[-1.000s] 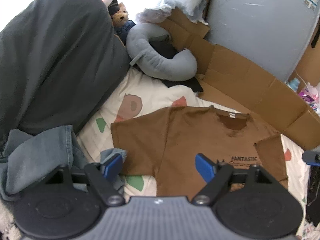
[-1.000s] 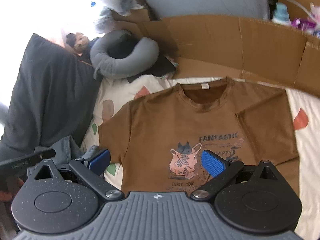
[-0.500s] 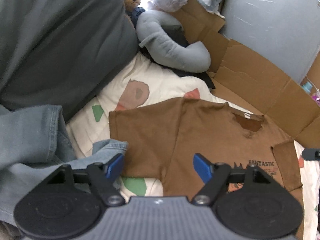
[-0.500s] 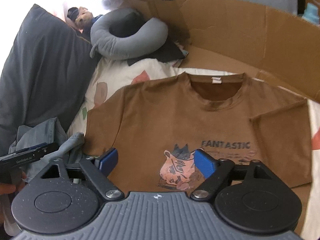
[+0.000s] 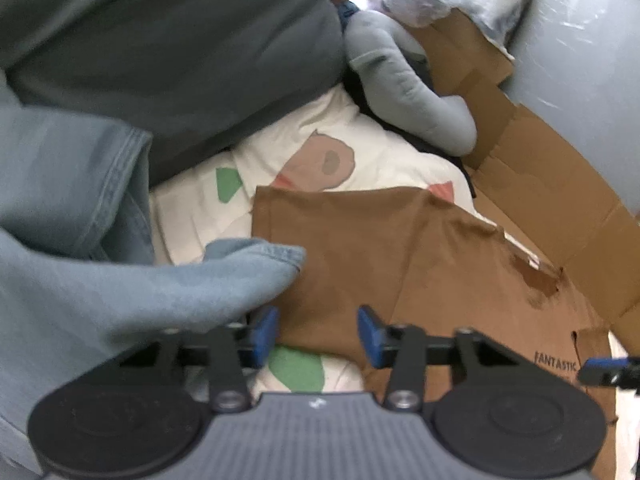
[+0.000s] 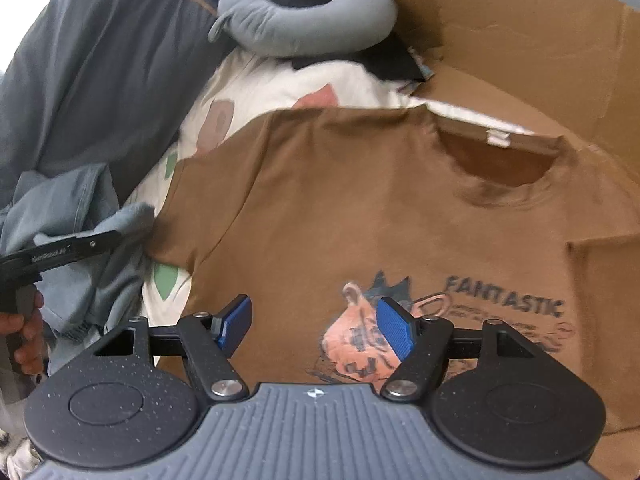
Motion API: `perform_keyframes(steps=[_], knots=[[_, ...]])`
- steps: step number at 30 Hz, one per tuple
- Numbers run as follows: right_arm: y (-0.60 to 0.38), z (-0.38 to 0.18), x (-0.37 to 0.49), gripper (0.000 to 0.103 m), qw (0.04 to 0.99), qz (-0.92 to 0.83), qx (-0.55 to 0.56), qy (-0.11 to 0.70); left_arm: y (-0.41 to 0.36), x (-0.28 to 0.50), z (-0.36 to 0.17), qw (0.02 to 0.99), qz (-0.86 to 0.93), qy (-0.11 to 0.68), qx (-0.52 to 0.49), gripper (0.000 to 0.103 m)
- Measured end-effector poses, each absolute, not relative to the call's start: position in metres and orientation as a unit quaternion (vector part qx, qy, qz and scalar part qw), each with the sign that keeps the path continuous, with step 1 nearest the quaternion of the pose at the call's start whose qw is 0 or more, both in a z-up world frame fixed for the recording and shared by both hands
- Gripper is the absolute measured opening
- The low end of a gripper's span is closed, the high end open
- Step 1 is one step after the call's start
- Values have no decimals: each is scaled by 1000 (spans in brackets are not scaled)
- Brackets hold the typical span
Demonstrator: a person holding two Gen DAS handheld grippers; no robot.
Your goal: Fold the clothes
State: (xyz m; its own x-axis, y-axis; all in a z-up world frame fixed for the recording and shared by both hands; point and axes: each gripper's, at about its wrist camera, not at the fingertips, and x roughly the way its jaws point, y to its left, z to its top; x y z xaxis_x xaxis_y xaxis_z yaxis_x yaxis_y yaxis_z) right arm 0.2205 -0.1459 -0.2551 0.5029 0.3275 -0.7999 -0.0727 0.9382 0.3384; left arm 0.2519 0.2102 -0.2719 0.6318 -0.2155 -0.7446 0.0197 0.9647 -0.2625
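A brown T-shirt [image 5: 460, 280] [image 6: 360, 208] with a cat print and the word FANTASTIC lies front up on a white patterned bed sheet [image 5: 360, 168]. Its right sleeve [image 6: 604, 280] is folded in over the chest. My left gripper [image 5: 317, 334] hovers low over the left sleeve's lower edge near the armpit. Its jaws are closing, with cloth lying between the blue pads but not pinched. My right gripper [image 6: 316, 326] is low over the shirt's front, just left of the print, jaws closing, pads clear of the fabric. The left gripper [image 6: 60, 254] also shows in the right wrist view, held by a hand [image 6: 24, 328].
A blue denim garment [image 5: 80, 272] [image 6: 80, 216] is heaped against the shirt's left sleeve. A dark grey pillow [image 5: 180, 60] lies to the left, with a grey neck pillow [image 6: 304, 20] behind. Flattened cardboard [image 5: 560, 184] lines the far and right sides.
Both grippers have sunk close to the shirt, and both pairs of jaws have narrowed. The shirt has not moved.
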Motion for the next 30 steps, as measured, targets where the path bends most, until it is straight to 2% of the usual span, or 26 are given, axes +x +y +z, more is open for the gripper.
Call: perform_keyframes(steps=[7,12,17,21,23,27,30], knots=[[-125,-292,221,69,842,132,133,506,204,245,-309,893,-56,425,-136,40],[-123,-303,221,69,838,135,144,509,207,245,-329,890,-42,426,-160,52],[-123,-313,221,69,834,134,151,513,216,250,-347,880,-31,414,-232,54],[-122,-317,222,69,831,132,151,519,217,254,-355,878,-32,398,-263,70],[-123,-318,222,69,830,130,152,521,217,258,-360,872,-26,405,-273,71],[-124,-320,221,69,829,126,152,522,211,263,-363,870,-32,400,-286,90],[-123,-322,220,69,828,125,148,526,210,266,-367,874,-28,388,-292,94]])
